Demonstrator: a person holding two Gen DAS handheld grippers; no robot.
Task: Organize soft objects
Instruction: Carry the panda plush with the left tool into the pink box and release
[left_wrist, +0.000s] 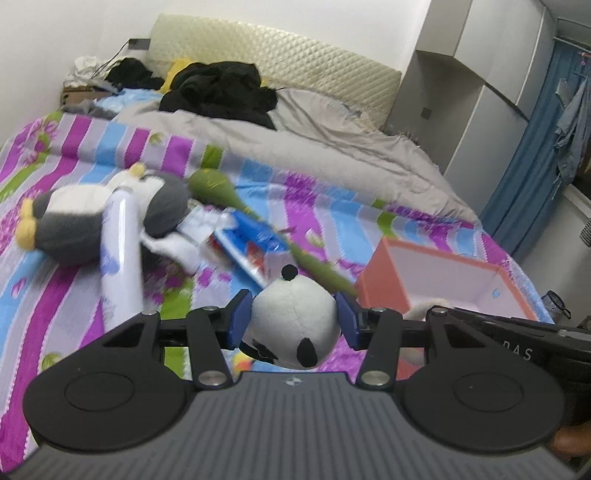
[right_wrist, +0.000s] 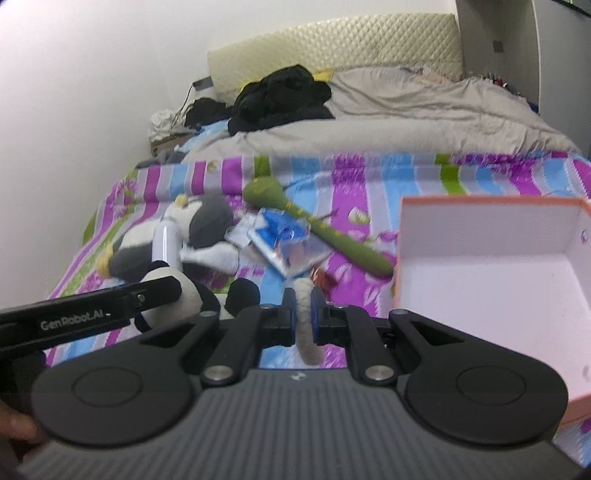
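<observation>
My left gripper (left_wrist: 293, 318) is shut on the white head of a panda plush (left_wrist: 295, 325), held above the striped bedspread. My right gripper (right_wrist: 303, 317) is shut on a thin white fuzzy limb of the same panda plush (right_wrist: 306, 332); the panda's head (right_wrist: 177, 291) shows at left behind the left gripper's body. An open pink box (left_wrist: 443, 280) with a white inside lies right of the panda; in the right wrist view the box (right_wrist: 491, 254) is at right. A grey and white penguin plush (left_wrist: 96, 218) and a green plush mallet (left_wrist: 229, 192) lie further back.
A white bottle (left_wrist: 120, 243) lies across the penguin. A blue packet (left_wrist: 255, 240) lies mid-bed. A grey duvet (left_wrist: 295, 140) and black clothes (left_wrist: 221, 88) cover the far half of the bed. A wardrobe (left_wrist: 480, 74) stands at right.
</observation>
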